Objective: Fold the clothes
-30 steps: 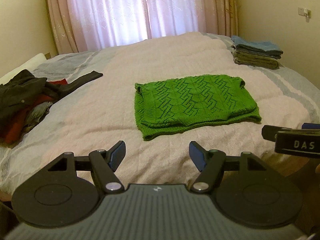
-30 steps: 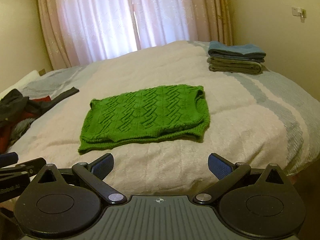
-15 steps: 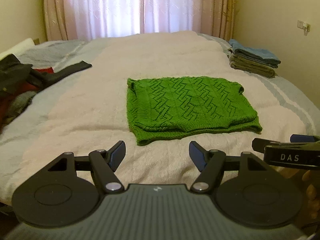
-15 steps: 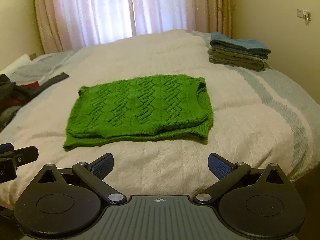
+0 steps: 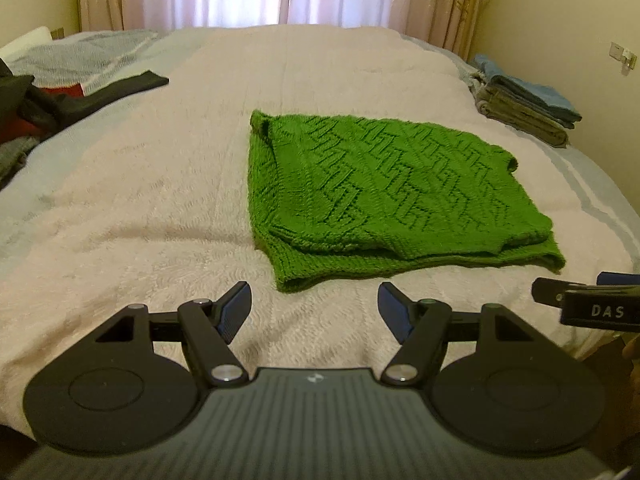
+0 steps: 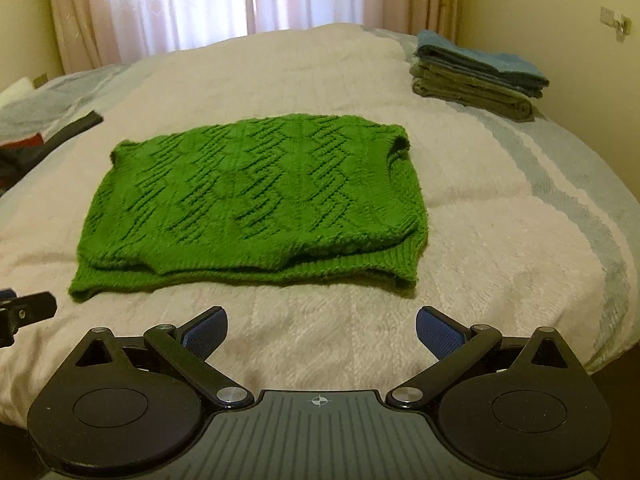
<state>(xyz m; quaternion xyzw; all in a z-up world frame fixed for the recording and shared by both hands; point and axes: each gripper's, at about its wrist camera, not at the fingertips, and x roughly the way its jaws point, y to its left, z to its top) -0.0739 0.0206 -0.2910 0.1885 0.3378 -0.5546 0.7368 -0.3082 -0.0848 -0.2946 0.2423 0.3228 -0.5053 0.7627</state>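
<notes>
Ahead on pale bed (image 5: 160,216) before curtained window (image 6: 180,0): green sweater (image 6: 256,200) folded flat, long axis crosswise; left gripper (image 5: 315,308), right gripper (image 6: 322,330) both spread, empty.

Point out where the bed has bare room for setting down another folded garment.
Bare blanket lies between the green sweater and the curtains, and again between the sweater and the folded stack. A strip before both open grippers is bare. The far left is crowded with unfolded clothes.
</notes>
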